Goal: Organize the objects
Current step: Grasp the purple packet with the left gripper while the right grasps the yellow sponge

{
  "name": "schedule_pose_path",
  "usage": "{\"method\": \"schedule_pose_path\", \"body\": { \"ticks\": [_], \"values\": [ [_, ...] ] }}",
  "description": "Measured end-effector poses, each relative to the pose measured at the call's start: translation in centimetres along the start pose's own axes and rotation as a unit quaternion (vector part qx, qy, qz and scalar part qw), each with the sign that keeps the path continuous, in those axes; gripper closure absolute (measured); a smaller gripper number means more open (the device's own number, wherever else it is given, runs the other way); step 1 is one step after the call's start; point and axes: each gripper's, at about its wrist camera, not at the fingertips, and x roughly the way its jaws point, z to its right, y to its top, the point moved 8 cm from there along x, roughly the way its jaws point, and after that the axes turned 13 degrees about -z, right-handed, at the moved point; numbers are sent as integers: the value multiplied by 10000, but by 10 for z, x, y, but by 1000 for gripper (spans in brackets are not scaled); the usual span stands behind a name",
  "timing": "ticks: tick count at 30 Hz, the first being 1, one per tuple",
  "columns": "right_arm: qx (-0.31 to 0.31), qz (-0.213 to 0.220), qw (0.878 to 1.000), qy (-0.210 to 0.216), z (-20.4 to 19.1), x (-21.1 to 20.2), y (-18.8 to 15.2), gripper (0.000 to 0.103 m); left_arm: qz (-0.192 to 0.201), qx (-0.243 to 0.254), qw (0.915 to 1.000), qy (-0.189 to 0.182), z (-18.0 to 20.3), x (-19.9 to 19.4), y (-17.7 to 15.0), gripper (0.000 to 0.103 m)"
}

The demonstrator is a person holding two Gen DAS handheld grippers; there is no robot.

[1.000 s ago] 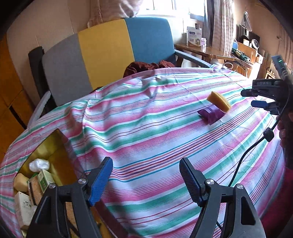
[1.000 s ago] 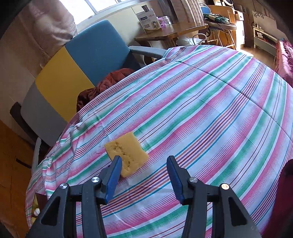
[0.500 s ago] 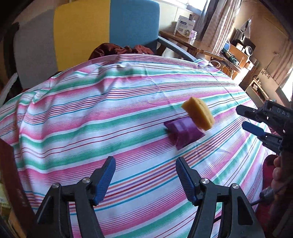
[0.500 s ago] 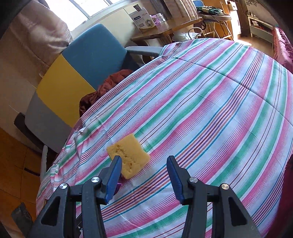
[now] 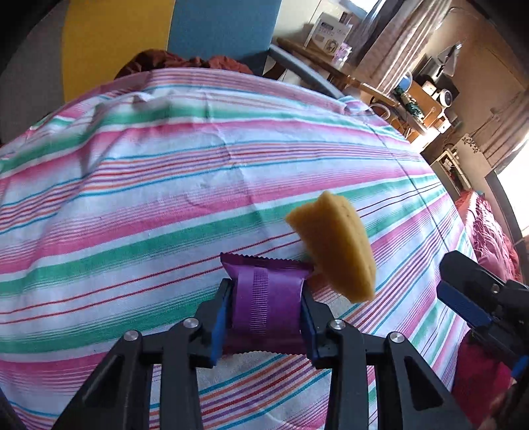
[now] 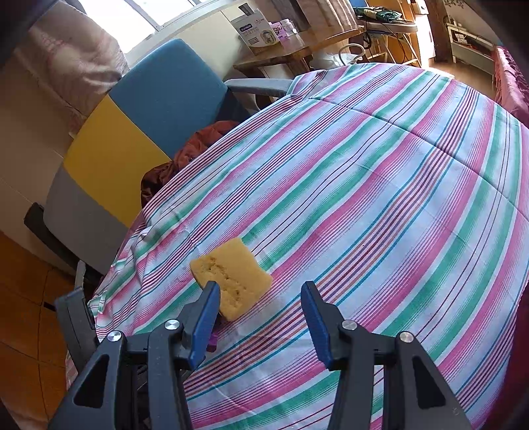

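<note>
My left gripper is shut on a purple snack packet that lies on the striped tablecloth. A yellow sponge leans tilted on the packet's right end; it also shows in the right wrist view. My right gripper is open and empty, just in front of the sponge, with its left finger overlapping the sponge's near edge. The right gripper also shows at the right edge of the left wrist view. A sliver of the purple packet shows behind the right gripper's left finger.
A chair with grey, yellow and blue back panels stands behind the table, with a brown-red cloth on its seat. A wooden side table with a box is further back. A pink fringed cloth lies to the right.
My left gripper has swung right, away from the box of items at the table's left, moved up to the purple packet and shut on it. The right gripper has stayed open near the sponge.
</note>
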Motion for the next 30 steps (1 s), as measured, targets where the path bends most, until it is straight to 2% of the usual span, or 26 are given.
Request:
{"method": "schedule_pose_path", "body": {
  "ticks": [4,6,8,12,16,23,27,30],
  "values": [
    [-83,-53,9999,-52,-2,4,-1,52,222,239,9991,278,-12,-15,-22,70],
    [-141,-71,9998,-87,-4,5,-3,52,376,320,9982,352,-23,-26,-40,70],
    [-188,-98,9997,-133,-5,7,-4,52,570,406,9959,578,-33,-36,-60,69],
    [-315,-218,9990,-236,-8,14,-7,52,794,334,9937,720,-55,-53,-102,69],
    [-558,-342,9968,-451,-13,23,-11,52,939,101,9934,646,-69,-59,-121,70],
    [-1166,-417,9873,-995,-23,40,-19,51,1016,38,9938,454,-70,-56,-121,70],
    [-1534,-578,9802,-1108,-32,53,-24,34,1054,27,9936,399,-69,-57,-122,70],
    [-2054,-519,9676,-1372,-46,57,-27,24,1055,15,9938,357,-70,-57,-121,70]
  ]
}}
